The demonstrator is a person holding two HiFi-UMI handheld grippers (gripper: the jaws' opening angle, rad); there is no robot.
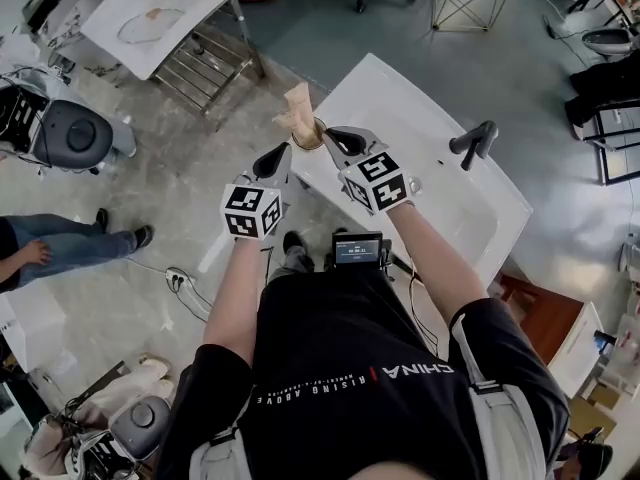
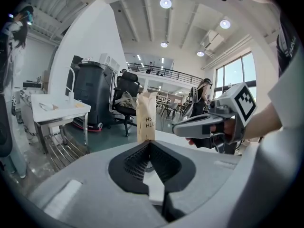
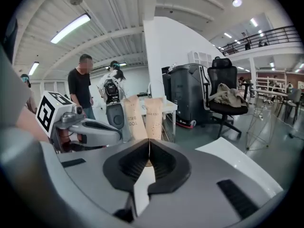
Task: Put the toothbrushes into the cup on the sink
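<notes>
Head view shows the cup (image 1: 312,140) just above the middle of the frame, on the near-left corner of the white sink (image 1: 420,158). Two paper-wrapped toothbrushes (image 1: 297,108) stand in it. Their long axis is upright, lower ends down in the cup and tops pointing up. From this steep angle they lean toward the upper left of the frame. A faucet (image 1: 474,142) stands to the right, well apart from the cup.

The left gripper (image 1: 283,152) sits just below and left of the cup, its tip near the rim. The right gripper (image 1: 330,138) comes in from the lower right, its tip right beside the rim. The two tips point toward each other, with the cup between them.

Left gripper view has that claw's jaws pressed together, with nothing between them. One wrapped toothbrush rises vertically just beyond the tips.

Right gripper view has that claw closed too, jaws meeting in a thin line and empty. Both wrappers stand side by side above the tips, at centre frame. They are upright and touching, with print running along their length.
</notes>
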